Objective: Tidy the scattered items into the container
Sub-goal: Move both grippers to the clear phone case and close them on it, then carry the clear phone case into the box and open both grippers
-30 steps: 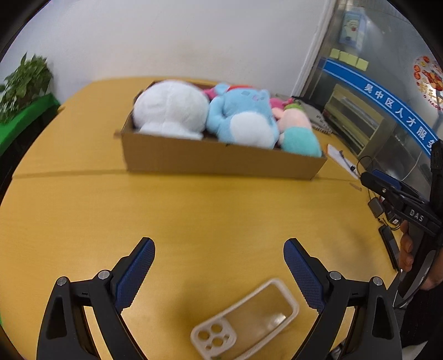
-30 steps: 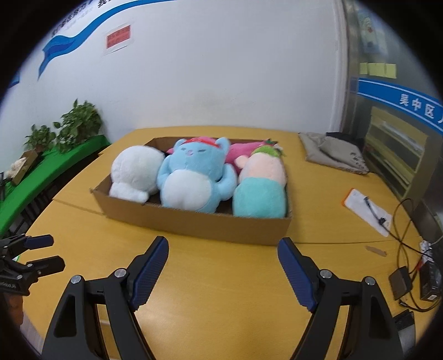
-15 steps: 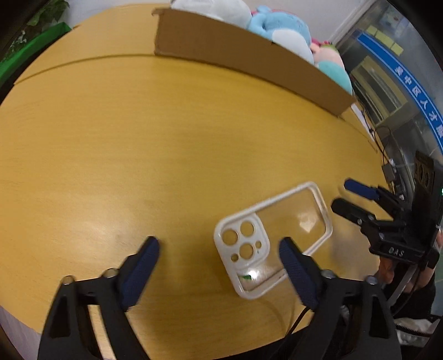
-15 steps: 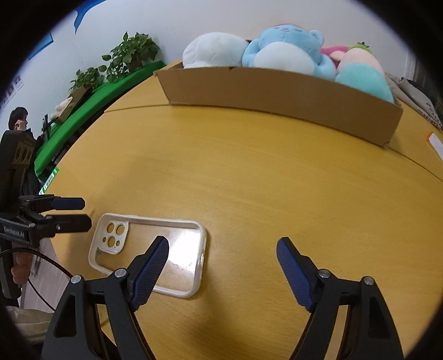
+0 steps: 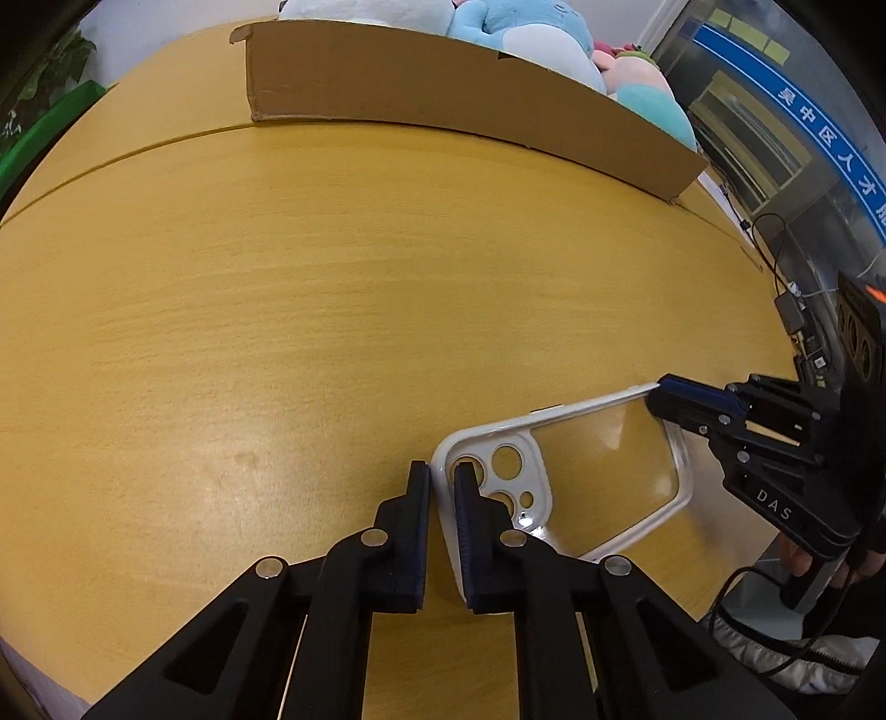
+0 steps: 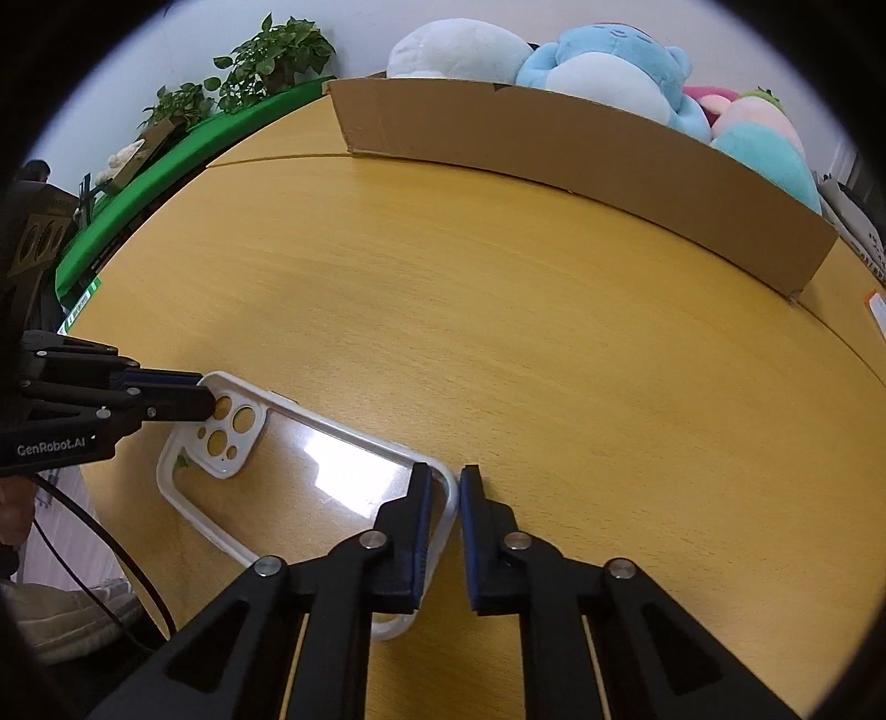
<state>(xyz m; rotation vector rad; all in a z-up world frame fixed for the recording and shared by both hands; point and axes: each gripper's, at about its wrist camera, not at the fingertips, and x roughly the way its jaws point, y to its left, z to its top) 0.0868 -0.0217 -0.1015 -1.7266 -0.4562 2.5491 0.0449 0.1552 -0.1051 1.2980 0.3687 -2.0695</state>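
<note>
The bench point(image 5: 277, 332) is a rounded top of honey-yellow wood laminate with fine horizontal grain, a thin seam running across it just in front of the cardboard box point(image 5: 443, 83). The box is plain brown corrugated card, long and shallow, standing at the far side of the bench. Over its wall rise soft plush toys: a white one point(image 6: 459, 52), a sky-blue one with a pale belly point(image 6: 614, 69) and a pink-and-teal one point(image 6: 764, 144). Behind the box is a plain white wall; left of the box, a green ledge point(image 6: 183, 149) carries leafy potted plants point(image 6: 277, 55). Right of the box, the left wrist view shows glass panels with a blue band of white Chinese lettering point(image 5: 819, 122), and black cables point(image 5: 786, 288) trail off the bench edge.

The phone case point(image 5: 565, 476) lies on the near side of the bench, well apart from the box. It is a clear, glossy rectangle with a white rubbery rim, rounded corners and a white camera block pierced by round holes.

The left hand-held gripper point(image 5: 442, 487), black with blue ribbed pads, is clamped on the rim of the case at its camera-hole end, one finger outside the rim and one inside. The right hand-held gripper point(image 6: 446, 493), of the same make, is pinched on the rim at the opposite end of the case, its fingers close together on either side of the white edge.
</note>
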